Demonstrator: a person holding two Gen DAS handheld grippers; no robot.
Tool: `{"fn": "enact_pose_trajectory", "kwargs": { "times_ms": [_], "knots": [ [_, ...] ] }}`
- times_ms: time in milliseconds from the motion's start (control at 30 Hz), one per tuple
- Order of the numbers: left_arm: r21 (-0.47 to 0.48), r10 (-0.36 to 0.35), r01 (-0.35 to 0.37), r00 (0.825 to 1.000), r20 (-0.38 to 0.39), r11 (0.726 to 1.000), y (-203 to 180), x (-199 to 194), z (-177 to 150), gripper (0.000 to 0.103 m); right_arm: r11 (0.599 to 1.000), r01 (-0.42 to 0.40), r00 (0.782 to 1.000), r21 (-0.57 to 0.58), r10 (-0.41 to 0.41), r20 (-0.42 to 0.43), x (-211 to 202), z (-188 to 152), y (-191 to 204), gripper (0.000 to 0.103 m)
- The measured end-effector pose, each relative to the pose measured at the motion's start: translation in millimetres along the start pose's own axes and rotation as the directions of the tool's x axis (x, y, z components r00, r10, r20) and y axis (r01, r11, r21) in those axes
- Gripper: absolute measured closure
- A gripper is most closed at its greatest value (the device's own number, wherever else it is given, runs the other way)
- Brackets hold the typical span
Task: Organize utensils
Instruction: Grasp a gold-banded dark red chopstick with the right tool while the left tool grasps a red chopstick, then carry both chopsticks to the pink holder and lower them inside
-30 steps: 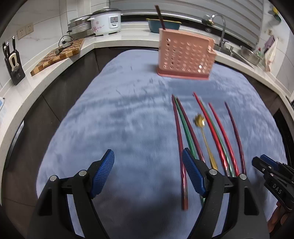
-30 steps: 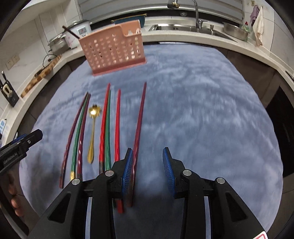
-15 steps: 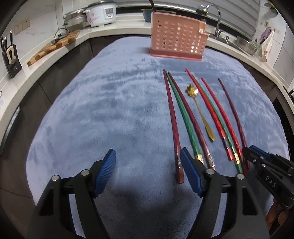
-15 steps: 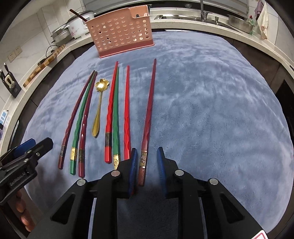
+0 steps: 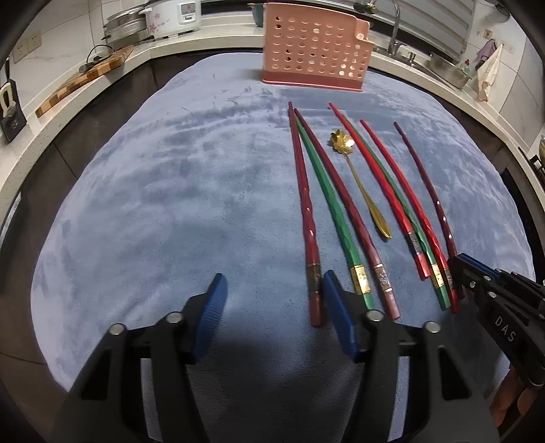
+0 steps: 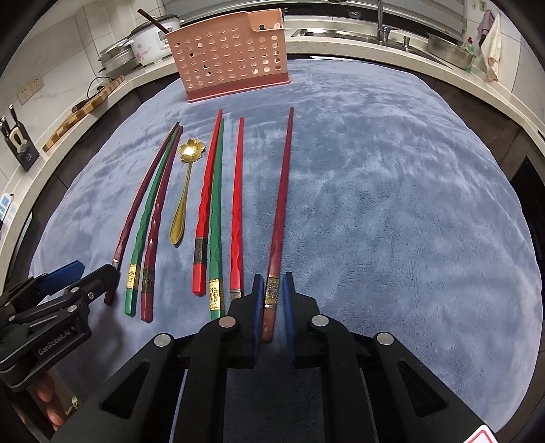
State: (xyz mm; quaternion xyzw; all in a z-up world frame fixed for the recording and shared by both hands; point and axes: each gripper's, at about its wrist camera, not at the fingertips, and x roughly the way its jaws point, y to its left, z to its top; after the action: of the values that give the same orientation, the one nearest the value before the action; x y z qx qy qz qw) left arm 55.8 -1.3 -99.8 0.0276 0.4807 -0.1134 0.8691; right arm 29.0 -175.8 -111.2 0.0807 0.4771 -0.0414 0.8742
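Several red, green and dark red chopsticks and a gold flower-bowled spoon (image 6: 185,191) lie side by side on a blue cloth (image 6: 391,204). A pink perforated utensil holder (image 6: 231,56) stands at the far end. My right gripper (image 6: 272,300) straddles the near end of the rightmost dark red chopstick (image 6: 281,211), its blue pads narrowly apart on either side of it. My left gripper (image 5: 272,300) is wide open and empty, just left of the leftmost chopstick (image 5: 306,218). The spoon (image 5: 361,180) and the holder (image 5: 315,47) also show in the left wrist view.
A kitchen counter rings the cloth, with a rice cooker (image 5: 170,17), a wooden cutting board (image 5: 85,80), a knife block (image 5: 10,112) and a sink with faucet (image 6: 385,20). A dark stick stands in the holder (image 6: 153,20).
Both grippers have pulled back toward the near ends of the chopsticks. The right gripper's jaws have narrowed around the end of the rightmost dark red chopstick.
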Motion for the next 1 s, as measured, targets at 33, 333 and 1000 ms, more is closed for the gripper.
{"fn": "enact_pose_trajectory", "kwargs": {
  "times_ms": [33,333,1000],
  "knots": [
    [-0.002,-0.011,0.011,1.0,0.001,1.0,0,-1,0,0.058,1.0,0.0,1.0,0.0,0.0,0.0,0,0,0,0.094],
    [0.017,-0.098,0.098,0.995,0.0,0.995,-6,-6,-2,0.1,1.0,-0.01,1.0,0.008,0.01,0.004,-7,-4,0,0.095],
    [-0.062,-0.154,0.151,0.987,-0.05,0.987,3,1,-2,0.09,1.0,-0.014,0.999,0.02,0.013,0.038,-23,-3,-8,0.096]
  ]
}}
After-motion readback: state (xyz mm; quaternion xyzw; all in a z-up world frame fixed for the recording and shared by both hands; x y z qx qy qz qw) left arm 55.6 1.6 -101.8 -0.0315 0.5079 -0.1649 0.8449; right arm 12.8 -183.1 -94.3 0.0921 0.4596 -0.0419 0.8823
